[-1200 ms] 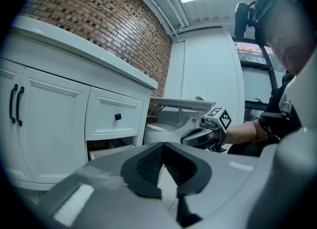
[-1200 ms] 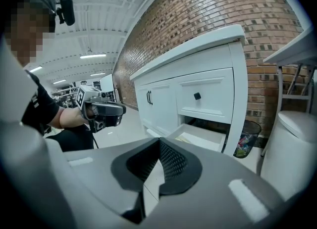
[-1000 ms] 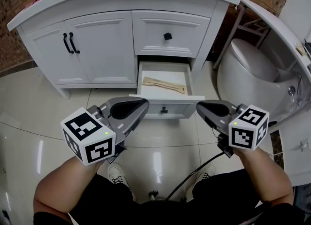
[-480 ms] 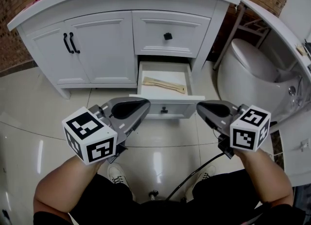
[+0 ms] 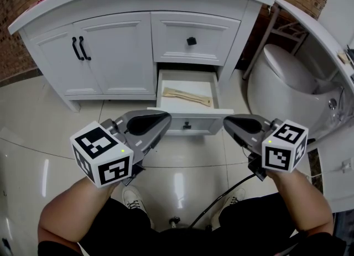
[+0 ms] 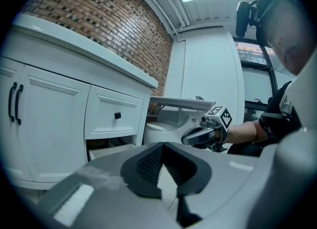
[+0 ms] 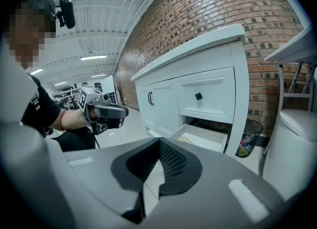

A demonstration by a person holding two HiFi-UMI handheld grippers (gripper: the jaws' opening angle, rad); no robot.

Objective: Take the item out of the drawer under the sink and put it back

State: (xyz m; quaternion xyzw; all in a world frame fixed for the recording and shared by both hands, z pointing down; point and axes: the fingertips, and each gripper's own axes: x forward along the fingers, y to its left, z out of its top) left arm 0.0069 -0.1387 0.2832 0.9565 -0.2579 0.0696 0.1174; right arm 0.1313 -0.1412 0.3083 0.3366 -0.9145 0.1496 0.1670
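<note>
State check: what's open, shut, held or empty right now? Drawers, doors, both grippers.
lower drawer: pulled open
wooden utensil: lying flat inside the lower drawer, not held
upper drawer: closed
cabinet doors: both closed
toilet lid: down
left gripper: jaws together, empty
right gripper: jaws together, empty

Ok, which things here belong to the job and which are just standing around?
Job: the open lower drawer, the wooden utensil lying in it, the left gripper and the right gripper, both shut and empty.
Standing around: the closed upper drawer, the cabinet doors, the toilet, the waste bin.
</note>
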